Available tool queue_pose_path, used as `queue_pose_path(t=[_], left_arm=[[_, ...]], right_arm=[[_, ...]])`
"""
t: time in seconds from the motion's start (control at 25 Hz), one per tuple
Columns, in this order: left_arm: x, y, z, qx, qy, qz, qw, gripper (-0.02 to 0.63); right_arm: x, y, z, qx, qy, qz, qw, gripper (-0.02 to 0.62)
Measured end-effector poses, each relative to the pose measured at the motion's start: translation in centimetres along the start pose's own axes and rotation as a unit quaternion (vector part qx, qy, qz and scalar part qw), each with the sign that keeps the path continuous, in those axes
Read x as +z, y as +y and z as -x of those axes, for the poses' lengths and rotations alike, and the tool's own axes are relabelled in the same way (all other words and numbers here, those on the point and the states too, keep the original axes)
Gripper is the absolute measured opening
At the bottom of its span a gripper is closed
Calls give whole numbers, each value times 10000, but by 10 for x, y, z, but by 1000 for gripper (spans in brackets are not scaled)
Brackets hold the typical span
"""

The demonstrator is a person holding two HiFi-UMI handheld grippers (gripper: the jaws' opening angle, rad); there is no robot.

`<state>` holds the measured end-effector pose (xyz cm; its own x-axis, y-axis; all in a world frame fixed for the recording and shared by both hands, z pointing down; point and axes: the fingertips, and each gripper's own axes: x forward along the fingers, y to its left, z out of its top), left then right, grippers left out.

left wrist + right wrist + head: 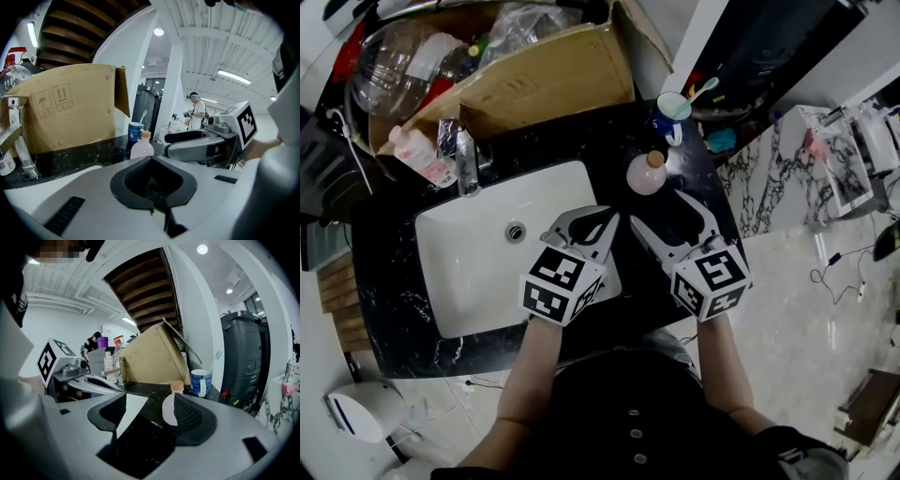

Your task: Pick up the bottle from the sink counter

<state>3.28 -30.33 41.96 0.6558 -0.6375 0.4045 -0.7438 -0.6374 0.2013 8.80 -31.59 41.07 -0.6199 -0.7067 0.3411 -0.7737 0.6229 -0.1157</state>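
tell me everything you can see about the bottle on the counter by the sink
The bottle is small, round-bodied and pale pink, seemingly translucent plastic, with a tan cap. It stands upright on the black marbled counter, right of the white basin and near a blue mug. The open right gripper sits just short of it; nothing grips it.

Bright ceiling lights (158, 32) overhead glare; the black counter (403, 323) stays dim; fisheye bending and dark vignetting at edges.
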Motion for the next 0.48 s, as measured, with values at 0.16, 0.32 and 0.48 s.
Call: queue_pose_path(t=[0.16,0.32,0.48], left_arm=[[2,4,-9,-53,22,-46,10000,18],[5,10,-19,-26,59,-96,9999,17],[1,16,-30,-24,127,-137,9998,18]], right_arm=[[-2,-10,-5,-64,48,-27,10000,311],[-2,-22,-12,-120,84,-87,9999,323],[-7,-32,-20,-169,207,-94,9996,331]])
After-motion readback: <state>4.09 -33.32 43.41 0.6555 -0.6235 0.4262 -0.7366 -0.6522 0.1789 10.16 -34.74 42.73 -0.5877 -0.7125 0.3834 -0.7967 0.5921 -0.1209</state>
